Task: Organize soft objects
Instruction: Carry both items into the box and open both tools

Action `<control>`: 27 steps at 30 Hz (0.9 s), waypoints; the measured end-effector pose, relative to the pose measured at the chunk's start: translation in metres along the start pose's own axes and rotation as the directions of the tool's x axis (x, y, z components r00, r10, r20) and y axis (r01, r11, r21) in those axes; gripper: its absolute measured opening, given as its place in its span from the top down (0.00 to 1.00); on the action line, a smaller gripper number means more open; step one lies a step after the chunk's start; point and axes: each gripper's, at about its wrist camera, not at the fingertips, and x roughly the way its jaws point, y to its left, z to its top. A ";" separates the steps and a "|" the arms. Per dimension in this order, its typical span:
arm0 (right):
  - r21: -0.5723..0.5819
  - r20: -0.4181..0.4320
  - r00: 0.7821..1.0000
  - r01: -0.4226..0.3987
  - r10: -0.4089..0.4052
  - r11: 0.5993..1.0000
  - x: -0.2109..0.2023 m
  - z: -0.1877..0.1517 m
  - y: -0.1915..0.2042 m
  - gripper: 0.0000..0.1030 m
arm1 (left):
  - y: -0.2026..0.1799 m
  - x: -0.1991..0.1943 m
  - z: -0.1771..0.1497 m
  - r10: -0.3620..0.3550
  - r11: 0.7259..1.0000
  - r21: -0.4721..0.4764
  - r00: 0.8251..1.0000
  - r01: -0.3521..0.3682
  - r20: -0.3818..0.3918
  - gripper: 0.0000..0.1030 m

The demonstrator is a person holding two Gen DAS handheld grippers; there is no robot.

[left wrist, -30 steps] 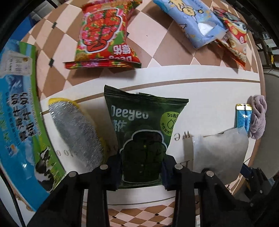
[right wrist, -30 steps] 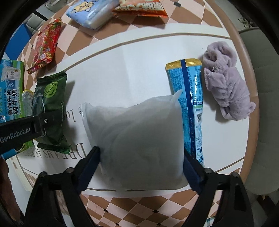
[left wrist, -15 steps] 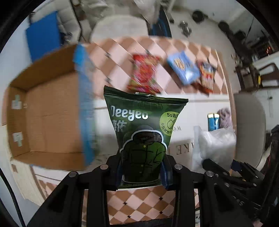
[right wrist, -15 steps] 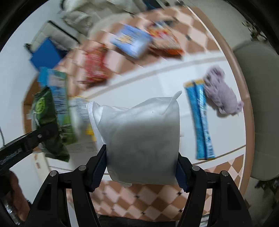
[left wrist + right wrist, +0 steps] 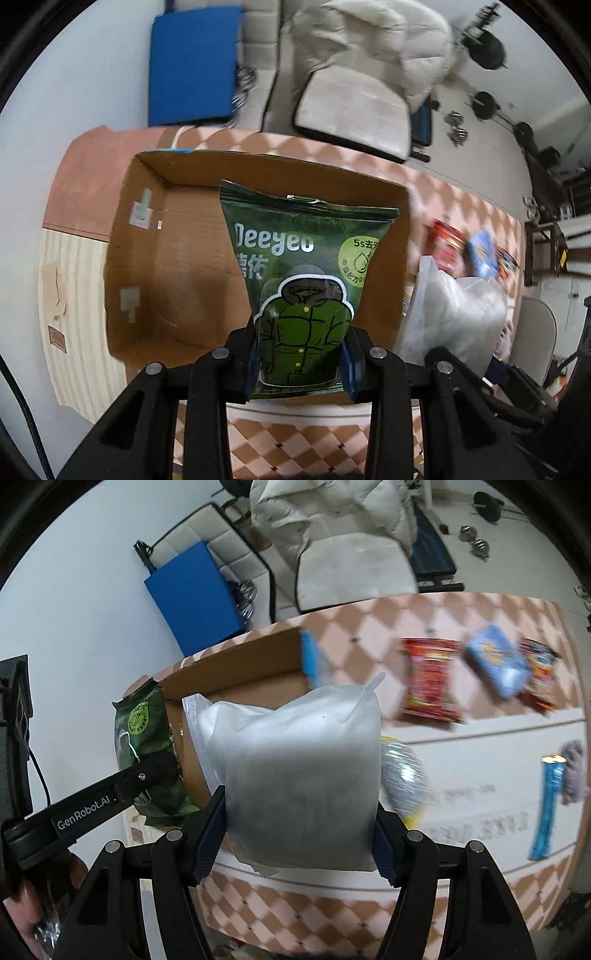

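My left gripper [image 5: 301, 363] is shut on a dark green Deeyeo pack [image 5: 303, 273] and holds it upright over the open cardboard box [image 5: 173, 266]. My right gripper [image 5: 299, 834] is shut on a white soft bag [image 5: 295, 775], held in the air beside the box [image 5: 236, 668]. The green pack [image 5: 146, 746] and left gripper also show at the left of the right wrist view; the white bag [image 5: 450, 314] shows at the right of the left wrist view.
On the table lie a red snack bag [image 5: 428, 679], a blue pack [image 5: 496, 664], an orange snack bag [image 5: 541, 668], a silver-and-yellow pack [image 5: 404, 775], a blue stick pack [image 5: 548, 805] and a purple cloth [image 5: 576, 771]. A chair [image 5: 351, 110] stands beyond the table.
Both grippers lifted their items off the table and swung left. The green pack now hangs over the open box; the white bag has come up beside it.
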 end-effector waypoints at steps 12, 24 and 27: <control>0.021 -0.097 0.990 0.106 -0.103 0.994 0.135 0.049 0.071 0.31 | 0.083 0.098 0.076 -0.027 0.999 -0.033 0.983 0.022 -0.182 0.69; 0.027 -0.124 0.983 0.139 -0.135 0.990 0.168 0.064 0.070 0.14 | 0.080 0.107 0.078 -0.013 0.999 0.033 0.983 0.020 -0.184 0.31; 0.001 -0.108 0.982 0.155 -0.154 0.988 0.161 0.063 0.071 0.01 | 0.081 0.094 0.073 0.007 0.998 0.056 0.988 0.001 -0.153 0.16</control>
